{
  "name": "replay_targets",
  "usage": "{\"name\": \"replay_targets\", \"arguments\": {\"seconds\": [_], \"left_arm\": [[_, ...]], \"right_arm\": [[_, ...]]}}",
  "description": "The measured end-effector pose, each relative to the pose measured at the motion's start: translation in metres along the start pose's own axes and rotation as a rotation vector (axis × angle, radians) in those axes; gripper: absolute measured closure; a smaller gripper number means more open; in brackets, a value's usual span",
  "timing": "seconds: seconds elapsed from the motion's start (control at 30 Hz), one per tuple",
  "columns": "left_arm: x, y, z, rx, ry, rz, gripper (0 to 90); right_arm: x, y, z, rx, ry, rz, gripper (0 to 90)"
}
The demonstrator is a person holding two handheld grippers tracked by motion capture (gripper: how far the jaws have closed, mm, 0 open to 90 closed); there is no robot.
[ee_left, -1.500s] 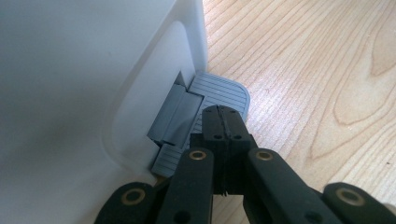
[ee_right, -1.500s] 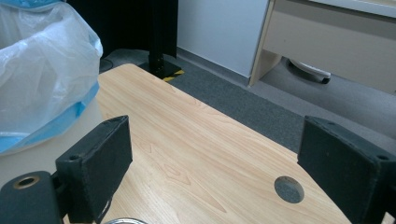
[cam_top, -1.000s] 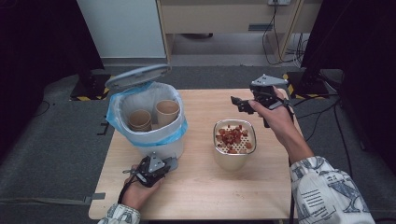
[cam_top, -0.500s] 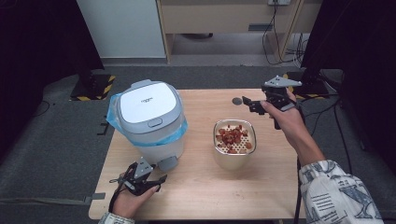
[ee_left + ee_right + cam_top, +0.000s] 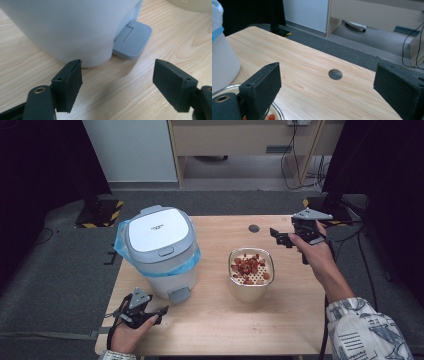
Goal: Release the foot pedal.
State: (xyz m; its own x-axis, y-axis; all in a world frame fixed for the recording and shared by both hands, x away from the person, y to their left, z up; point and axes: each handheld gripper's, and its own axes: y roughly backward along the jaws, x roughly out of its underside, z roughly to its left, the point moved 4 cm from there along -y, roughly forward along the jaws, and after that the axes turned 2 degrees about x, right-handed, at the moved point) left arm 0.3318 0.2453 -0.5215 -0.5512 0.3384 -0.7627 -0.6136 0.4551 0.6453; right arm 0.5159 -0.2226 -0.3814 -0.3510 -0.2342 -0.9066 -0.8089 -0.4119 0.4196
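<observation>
Down has come the lid since a second ago: our pedal bin (image 5: 161,251), gaping then with paper cups inside, sits shut now at the left of the table (image 5: 220,320), blue liner peeking from under the rim. Our left gripper (image 5: 156,312) has backed off the grey pedal (image 5: 132,40) and rests low just in front of it, jaws having just been opening, spread wide with nothing between them. Over on the right, our right gripper (image 5: 278,238) has drifted in a touch and hangs above the far right of the table, jaws having just been opening too, apart and empty. Between the hands stands the metal bowl (image 5: 251,279), red scraps piled on its perforated insert. So we reckon the cups are binned and the lid closed; the scraps look like what's left, if they're headed in as well.
</observation>
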Motion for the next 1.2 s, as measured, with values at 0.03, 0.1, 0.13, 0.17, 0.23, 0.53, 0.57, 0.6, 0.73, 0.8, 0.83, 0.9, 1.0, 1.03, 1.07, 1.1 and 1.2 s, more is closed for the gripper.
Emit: {"name": "replay_targets", "arguments": {"seconds": [0.03, 0.1, 0.13, 0.17, 0.23, 0.53, 0.57, 0.6, 0.73, 0.8, 0.83, 0.9, 1.0, 1.03, 1.07, 1.1, 1.2], "left_arm": [[0.0, 0.0, 0.001, -0.004, 0.001, 0.0, 21.8], [0.001, 0.001, 0.004, -0.013, 0.004, -0.001, 20.5], [0.002, 0.002, 0.006, -0.018, 0.011, -0.003, 19.8], [0.003, 0.002, 0.008, -0.025, 0.016, -0.003, 19.2], [0.004, 0.003, 0.011, -0.033, 0.025, -0.003, 17.5], [0.008, 0.004, 0.022, -0.063, 0.045, 0.0, 14.8], [0.009, 0.004, 0.023, -0.067, 0.047, -0.001, 14.3], [0.009, 0.003, 0.024, -0.07, 0.051, -0.006, 13.6], [0.01, 0.003, 0.028, -0.089, 0.058, -0.002, 12.1], [0.011, 0.002, 0.029, -0.095, 0.061, 0.002, 11.9], [0.011, 0.002, 0.03, -0.099, 0.065, 0.004, 11.9], [0.012, 0.001, 0.032, -0.106, 0.069, 0.013, 11.9], [0.014, -0.001, 0.036, -0.112, 0.079, 0.024, 12.1], [0.015, -0.001, 0.038, -0.117, 0.083, 0.027, 12.2], [0.015, -0.002, 0.04, -0.121, 0.085, 0.03, 12.5], [0.016, -0.003, 0.042, -0.123, 0.085, 0.033, 12.7], [0.017, -0.006, 0.045, -0.13, 0.082, 0.042, 12.9]], "right_arm": [[0.002, 0.001, -0.002, 0.004, -0.006, 0.003, 7.9], [0.006, 0.002, -0.005, 0.011, -0.012, 0.006, 7.9], [0.009, 0.002, -0.007, 0.016, -0.017, 0.008, 7.9], [0.012, 0.003, -0.009, 0.023, -0.018, 0.013, 8.0], [0.018, 0.004, -0.014, 0.041, -0.023, 0.021, 8.4], [0.049, 0.009, -0.027, 0.075, -0.049, 0.055, 8.8], [0.053, 0.01, -0.028, 0.078, -0.056, 0.058, 8.9], [0.058, 0.01, -0.029, 0.08, -0.059, 0.063, 8.9], [0.074, 0.01, -0.032, 0.088, -0.07, 0.084, 9.0], [0.082, 0.01, -0.033, 0.091, -0.079, 0.093, 9.0], [0.086, 0.01, -0.033, 0.089, -0.082, 0.1, 9.1], [0.094, 0.01, -0.032, 0.09, -0.09, 0.111, 9.1], [0.107, 0.009, -0.031, 0.086, -0.099, 0.131, 9.2], [0.111, 0.009, -0.031, 0.087, -0.1, 0.139, 9.0], [0.115, 0.008, -0.031, 0.091, -0.103, 0.15, 9.0], [0.119, 0.008, -0.031, 0.091, -0.106, 0.162, 9.0], [0.129, 0.006, -0.032, 0.095, -0.125, 0.184, 8.9]]}}
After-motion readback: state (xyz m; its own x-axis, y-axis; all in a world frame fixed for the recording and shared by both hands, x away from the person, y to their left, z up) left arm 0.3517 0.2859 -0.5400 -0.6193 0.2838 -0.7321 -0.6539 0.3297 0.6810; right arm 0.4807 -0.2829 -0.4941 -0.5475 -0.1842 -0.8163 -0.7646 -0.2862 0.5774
